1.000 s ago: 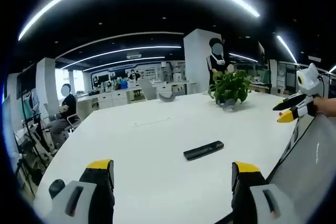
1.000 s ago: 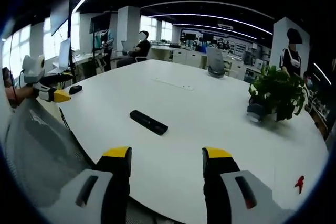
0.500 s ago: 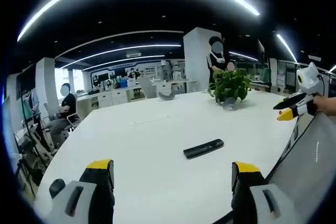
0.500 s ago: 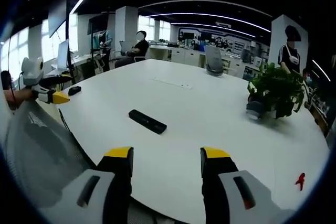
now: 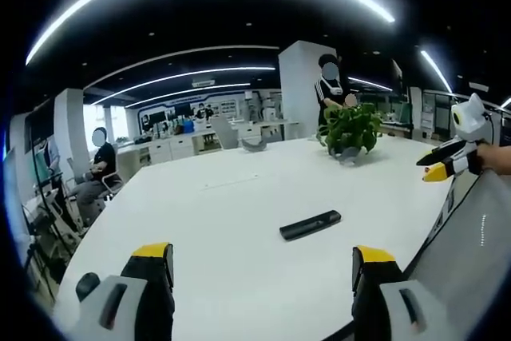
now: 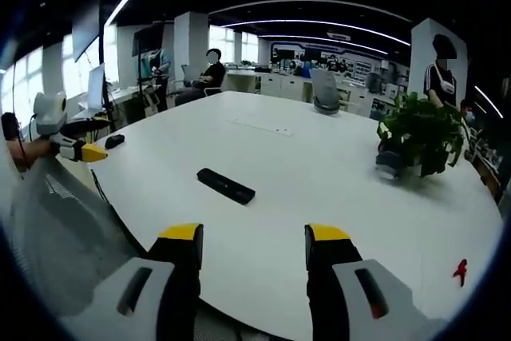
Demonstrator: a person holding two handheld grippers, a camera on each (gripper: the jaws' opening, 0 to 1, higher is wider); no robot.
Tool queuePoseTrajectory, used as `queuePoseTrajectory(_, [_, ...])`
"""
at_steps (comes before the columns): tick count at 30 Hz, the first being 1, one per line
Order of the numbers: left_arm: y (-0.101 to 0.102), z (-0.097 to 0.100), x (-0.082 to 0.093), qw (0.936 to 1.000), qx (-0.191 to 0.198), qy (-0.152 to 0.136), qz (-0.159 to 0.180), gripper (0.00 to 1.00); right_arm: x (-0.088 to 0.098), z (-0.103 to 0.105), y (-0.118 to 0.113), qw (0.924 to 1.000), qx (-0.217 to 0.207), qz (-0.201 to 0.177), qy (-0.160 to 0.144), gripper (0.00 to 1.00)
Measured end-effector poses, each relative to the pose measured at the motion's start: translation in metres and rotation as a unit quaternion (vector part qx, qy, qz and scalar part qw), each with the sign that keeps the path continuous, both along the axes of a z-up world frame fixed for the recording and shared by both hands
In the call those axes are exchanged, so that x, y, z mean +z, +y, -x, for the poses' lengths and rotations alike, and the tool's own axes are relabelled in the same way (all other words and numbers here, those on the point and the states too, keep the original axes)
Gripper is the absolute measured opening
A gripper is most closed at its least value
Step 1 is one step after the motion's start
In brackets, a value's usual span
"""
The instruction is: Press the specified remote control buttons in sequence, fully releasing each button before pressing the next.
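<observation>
Remote control (image 5: 310, 226): it lies flat on the white worktop (image 5: 239, 237), well short of the potted plant (image 5: 349, 133). Expect it light and rigid, liable to slide; press straight down rather than gripping. It's slim, black, bar-shaped. Your left gripper (image 5: 263, 265) and right gripper (image 6: 252, 247) both hover spread, empty.

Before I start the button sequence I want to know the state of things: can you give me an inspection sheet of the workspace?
Surface: white table, bare around the remote.
Job's things: black remote control lying flat mid-table, untouched.
Clutter: potted plant near the far edge; small red mark; small dark object at the table edge.
Grippers: left gripper and right gripper both open, jaws apart, short of the remote.
Cables: nothing seen.
Surroundings: open office, people seated and standing behind, mesh chair back close by.
</observation>
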State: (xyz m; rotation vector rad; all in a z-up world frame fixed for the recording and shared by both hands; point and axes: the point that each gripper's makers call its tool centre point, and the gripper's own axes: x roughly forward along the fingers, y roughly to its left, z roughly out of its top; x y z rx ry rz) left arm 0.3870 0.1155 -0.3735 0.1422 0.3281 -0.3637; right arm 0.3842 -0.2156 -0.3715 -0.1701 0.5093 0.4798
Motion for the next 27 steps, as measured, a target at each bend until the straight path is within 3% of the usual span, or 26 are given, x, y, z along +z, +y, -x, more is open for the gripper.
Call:
queuePoseTrajectory(12, [-0.008, 0.003, 0.001, 0.9999, -0.003, 0.009, -0.001, 0.97, 0.002, -0.001, -0.001, 1.0000, -0.002, -0.002, -0.006, 0.53])
queuePoseTrajectory(27, [-0.021, 0.007, -0.008, 0.9983, -0.037, 0.044, -0.003, 1.00, 0.005, -0.004, -0.005, 0.9998, -0.012, 0.002, -0.016, 0.53])
